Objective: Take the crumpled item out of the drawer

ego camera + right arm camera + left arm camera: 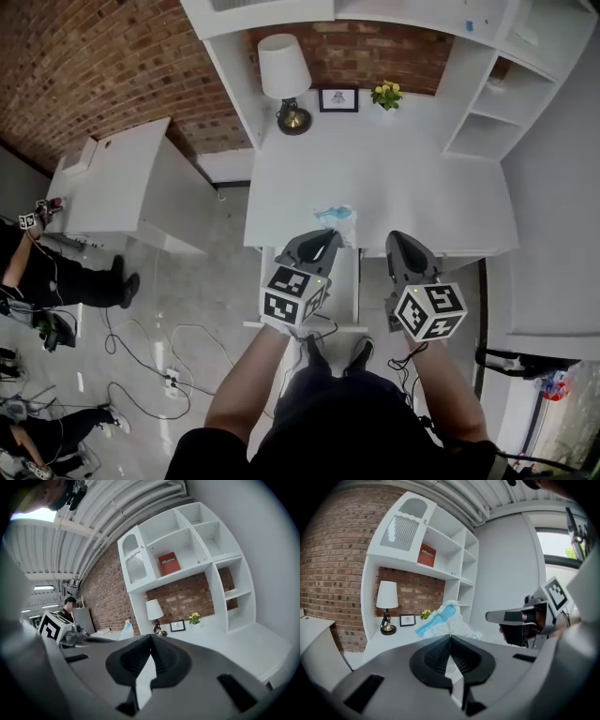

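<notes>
The crumpled item (336, 221) is over the counter's (403, 183) near edge, at my left gripper's (328, 236) tip. Lamp (284, 80), picture frame (338, 99) and flowers (386, 94) line the far side, left to right.

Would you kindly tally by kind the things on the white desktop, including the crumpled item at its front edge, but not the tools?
lamp: 1
framed picture: 1
pot of yellow flowers: 1
crumpled item: 1
Total: 4

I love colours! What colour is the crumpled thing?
Crumpled item: white with light blue, clearest in left gripper view.
</notes>
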A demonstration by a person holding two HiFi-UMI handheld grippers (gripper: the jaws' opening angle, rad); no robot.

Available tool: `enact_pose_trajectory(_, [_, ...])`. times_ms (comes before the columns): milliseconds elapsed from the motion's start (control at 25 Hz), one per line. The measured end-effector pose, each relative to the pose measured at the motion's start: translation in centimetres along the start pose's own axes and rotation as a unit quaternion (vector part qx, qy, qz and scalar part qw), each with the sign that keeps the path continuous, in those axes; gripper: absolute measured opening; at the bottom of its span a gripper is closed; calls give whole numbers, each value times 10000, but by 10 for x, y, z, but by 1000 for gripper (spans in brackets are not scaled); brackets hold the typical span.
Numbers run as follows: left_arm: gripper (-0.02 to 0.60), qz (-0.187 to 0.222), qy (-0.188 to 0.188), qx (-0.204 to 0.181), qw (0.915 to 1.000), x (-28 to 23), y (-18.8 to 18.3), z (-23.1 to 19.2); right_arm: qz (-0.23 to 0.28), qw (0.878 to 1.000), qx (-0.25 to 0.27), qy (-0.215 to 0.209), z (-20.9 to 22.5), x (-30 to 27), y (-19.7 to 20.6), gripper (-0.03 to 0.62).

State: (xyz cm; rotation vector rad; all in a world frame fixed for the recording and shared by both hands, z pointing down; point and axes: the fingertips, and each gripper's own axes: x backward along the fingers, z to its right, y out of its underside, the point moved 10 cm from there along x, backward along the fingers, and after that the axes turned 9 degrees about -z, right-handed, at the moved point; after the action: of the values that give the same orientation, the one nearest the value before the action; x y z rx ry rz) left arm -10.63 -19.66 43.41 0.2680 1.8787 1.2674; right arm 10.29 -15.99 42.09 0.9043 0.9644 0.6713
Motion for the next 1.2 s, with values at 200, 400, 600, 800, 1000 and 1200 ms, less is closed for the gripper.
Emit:
enact_pose_trajectory(200, [11,432,-48,78,9990,25,-27,8,310,9991,278,-50,-8,7,-25,0])
enact_pose_trajectory(400, [11,884,-116,-25,9960,46,-60,14,731,9953,624,-127,-16,13,-56,0])
enact_pose_trajectory(600, [11,1297,-173,-75,9914,66,-88,18,1155,9891,899,-140,-23,22,-86,0])
enact_pose_trajectory(800, [11,1658,-201,-70,9859,83,-111,21,1459,9834,1068,-169,-27,31,-109,0])
enact_pose_trajectory(1000, [11,1872,-126,-80,9822,90,-123,26,1592,9798,1191,-196,-30,35,-119,0])
enact_pose_trajectory(1200, [11,1984,-52,-1,9801,91,-127,30,1593,9788,1252,-294,-33,36,-120,0])
